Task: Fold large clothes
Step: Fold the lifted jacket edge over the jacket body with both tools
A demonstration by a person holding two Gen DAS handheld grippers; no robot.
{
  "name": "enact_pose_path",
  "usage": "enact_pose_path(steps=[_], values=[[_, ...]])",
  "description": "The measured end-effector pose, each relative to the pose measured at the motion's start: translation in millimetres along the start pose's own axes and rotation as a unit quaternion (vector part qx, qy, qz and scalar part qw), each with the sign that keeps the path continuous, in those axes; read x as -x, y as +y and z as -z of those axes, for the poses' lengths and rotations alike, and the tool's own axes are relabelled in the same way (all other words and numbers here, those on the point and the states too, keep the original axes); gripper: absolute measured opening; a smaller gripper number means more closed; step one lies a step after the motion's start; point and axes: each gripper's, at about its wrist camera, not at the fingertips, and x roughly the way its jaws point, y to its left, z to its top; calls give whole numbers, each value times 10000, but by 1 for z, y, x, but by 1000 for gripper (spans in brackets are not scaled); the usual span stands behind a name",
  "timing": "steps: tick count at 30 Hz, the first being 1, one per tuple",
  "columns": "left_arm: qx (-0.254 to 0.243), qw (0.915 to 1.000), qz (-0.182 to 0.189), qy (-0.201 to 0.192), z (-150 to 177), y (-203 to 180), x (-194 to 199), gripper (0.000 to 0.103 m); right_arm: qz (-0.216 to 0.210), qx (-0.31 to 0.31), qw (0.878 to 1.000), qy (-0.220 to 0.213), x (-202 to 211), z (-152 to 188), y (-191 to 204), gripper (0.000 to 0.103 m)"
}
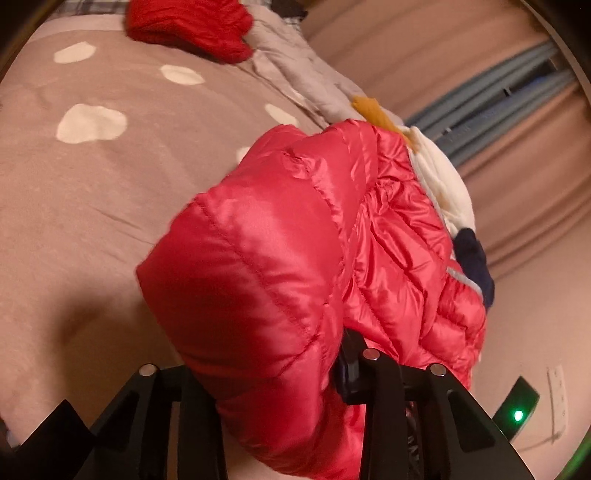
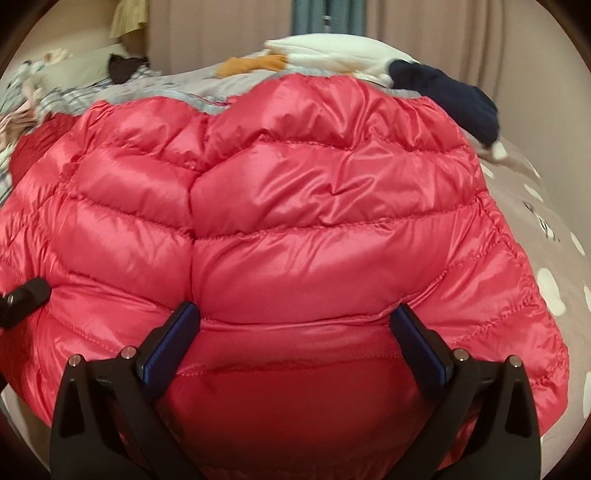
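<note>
A shiny red quilted puffer jacket (image 1: 280, 236) lies on a bed and fills both views. In the left wrist view a fold of it bulges up off the bedspread and drapes over my left gripper (image 1: 295, 365). The gripper is shut on that fold; one black finger (image 1: 349, 365) shows at the fabric's edge and the other is hidden under it. In the right wrist view the jacket (image 2: 295, 192) spreads out flat, its grey-lined collar at the far side. My right gripper (image 2: 295, 321) stands open over the near hem. Its blue-padded fingers (image 2: 173, 339) are wide apart with the fabric bulging between them.
The bedspread (image 1: 92, 192) is brown with white spots. A red knit garment (image 1: 192, 29) and a grey one (image 1: 295, 70) lie at the far end. A white, orange and navy garment (image 2: 354, 55) sits beyond the jacket. Pink curtains (image 1: 524, 192) hang behind the bed.
</note>
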Motion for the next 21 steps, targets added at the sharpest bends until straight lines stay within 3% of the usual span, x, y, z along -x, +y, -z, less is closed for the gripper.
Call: enact_pose_path(steps=[2, 5, 8, 11, 18, 21], values=[[174, 9992, 207, 280, -2, 9, -9, 39, 193, 88, 9998, -70, 0, 3, 10, 103], [725, 9905, 889, 757, 4, 26, -26, 46, 93, -8, 10000, -6, 0, 5, 5, 103], [803, 9867, 1199, 749, 6, 31, -32, 46, 17, -32, 10000, 54, -3, 2, -1, 103], [706, 9885, 1175, 645, 10, 28, -34, 45, 64, -36, 10000, 21, -3, 2, 1, 103], [486, 9958, 697, 341, 24, 15, -24, 41, 67, -28, 10000, 35, -14, -4, -2, 103], [289, 9980, 521, 232, 26, 11, -12, 41, -129, -204, 9997, -51, -4, -7, -12, 102]])
